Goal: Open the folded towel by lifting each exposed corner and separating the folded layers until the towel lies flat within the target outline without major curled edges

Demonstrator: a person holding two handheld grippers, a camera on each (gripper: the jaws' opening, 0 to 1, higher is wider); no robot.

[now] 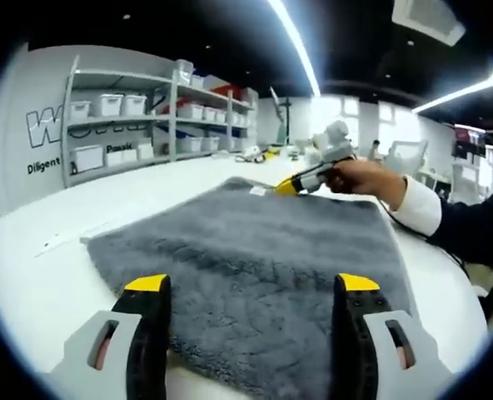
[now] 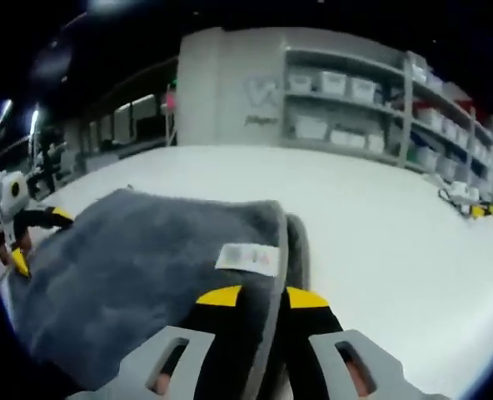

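A grey fluffy towel [image 1: 246, 250] lies on the white table [image 1: 38, 275]. In the left gripper view my left gripper [image 1: 253, 287] stands open over the towel's near edge, with nothing between its jaws. At the towel's far corner a hand holds my right gripper [image 1: 290, 187] beside a white label [image 1: 257, 191]. In the right gripper view the right gripper [image 2: 263, 297] is shut on the towel's edge [image 2: 273, 250], which is raised, with the label [image 2: 246, 257] just ahead. A lower layer [image 2: 296, 242] shows under the raised edge. The left gripper [image 2: 17, 237] sits at the towel's far left edge.
Shelves with white bins [image 1: 122, 125] stand behind the table. Small items [image 1: 259, 152] lie at the table's far end, also seen as small items [image 2: 471, 204]. A person's dark sleeve and white cuff [image 1: 421, 208] reach in from the right. Bare table [image 2: 380, 242] spreads right of the towel.
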